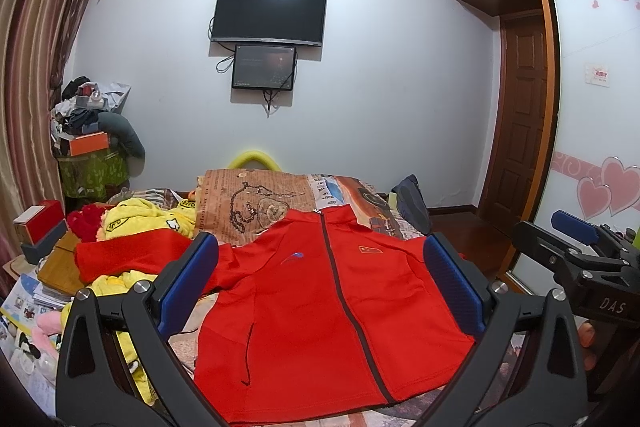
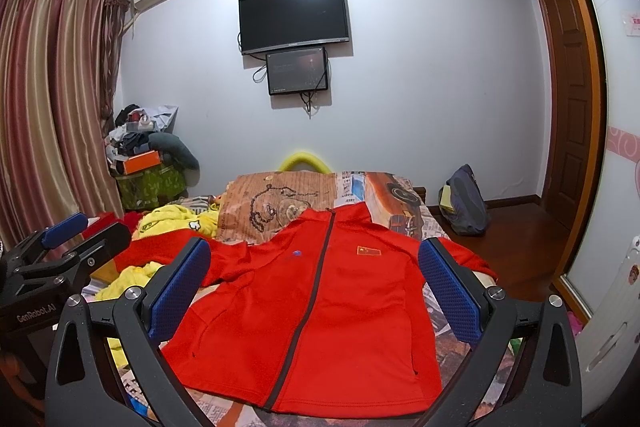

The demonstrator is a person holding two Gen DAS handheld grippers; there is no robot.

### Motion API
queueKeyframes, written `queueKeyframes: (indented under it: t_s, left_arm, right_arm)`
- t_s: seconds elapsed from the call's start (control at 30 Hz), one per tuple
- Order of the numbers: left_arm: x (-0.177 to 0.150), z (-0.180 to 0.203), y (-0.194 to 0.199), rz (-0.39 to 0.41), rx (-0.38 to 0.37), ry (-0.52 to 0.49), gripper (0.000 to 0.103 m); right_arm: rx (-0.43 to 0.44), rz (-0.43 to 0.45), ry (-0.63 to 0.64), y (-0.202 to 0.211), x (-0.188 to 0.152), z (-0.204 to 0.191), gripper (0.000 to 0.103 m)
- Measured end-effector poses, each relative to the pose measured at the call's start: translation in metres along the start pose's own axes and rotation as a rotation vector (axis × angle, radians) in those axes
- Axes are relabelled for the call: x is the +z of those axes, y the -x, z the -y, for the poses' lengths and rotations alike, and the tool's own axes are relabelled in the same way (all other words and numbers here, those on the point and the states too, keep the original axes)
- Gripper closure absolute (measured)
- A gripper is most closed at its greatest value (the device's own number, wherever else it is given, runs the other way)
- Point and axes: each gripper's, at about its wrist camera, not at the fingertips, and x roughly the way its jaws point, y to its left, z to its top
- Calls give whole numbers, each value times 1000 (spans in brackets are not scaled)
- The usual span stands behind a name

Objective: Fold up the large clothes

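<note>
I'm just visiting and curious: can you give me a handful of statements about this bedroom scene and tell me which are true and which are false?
1. The red zip-up jacket lies spread front-up on the bed. True.
2. Its dark zipper is open all the way. False: it is closed up to the collar.
3. The left gripper grips a sleeve. False: its jaws are wide open, holding nothing.
4. The right gripper is open too. True.
5. The black wall-mounted television shows a bright picture. False: its screen is dark.
</note>
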Motion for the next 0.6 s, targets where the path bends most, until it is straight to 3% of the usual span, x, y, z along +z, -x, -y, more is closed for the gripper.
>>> queueKeyframes:
  t_s: [0.33,0.6]
  left_arm:
    - [-1,-6,-17,-16,10,9,0]
    - [9,-43,-57,-43,56,80,0]
  right_arm:
    - [-1,-28,15,-13,4,-1,0]
    - [4,-48,34,-43,8,-1,0]
